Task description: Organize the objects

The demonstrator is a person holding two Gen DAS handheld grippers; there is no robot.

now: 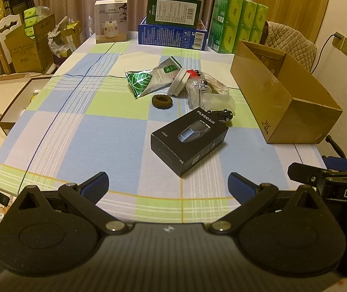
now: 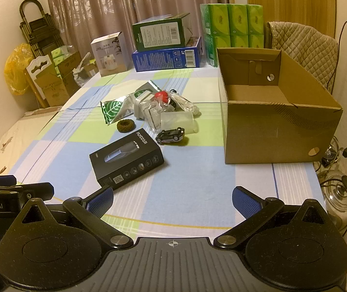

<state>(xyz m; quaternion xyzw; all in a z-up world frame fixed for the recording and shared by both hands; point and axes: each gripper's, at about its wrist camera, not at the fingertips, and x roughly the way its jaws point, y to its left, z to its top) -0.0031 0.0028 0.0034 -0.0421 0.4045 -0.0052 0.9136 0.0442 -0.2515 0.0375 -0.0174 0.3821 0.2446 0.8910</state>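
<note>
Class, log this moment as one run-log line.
left gripper: open, empty | right gripper: open, empty | black box: on table, untouched | cardboard box: open, looks empty

Green tissue packs (image 2: 234, 26) stacked at rear; quilted chair (image 2: 305, 46) beside; kettle (image 2: 339, 194) on floor.

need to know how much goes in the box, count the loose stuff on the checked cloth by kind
boxed item: 1, black shaver box
toy: 1, black car
hair tie: 1, brown scrunchie
foil pouch: 1, green leaf pouch
clear plastic pile: several items, overlapping, cannot count apart
total: 4 distinct plus the pile; cardboard box empty
</note>
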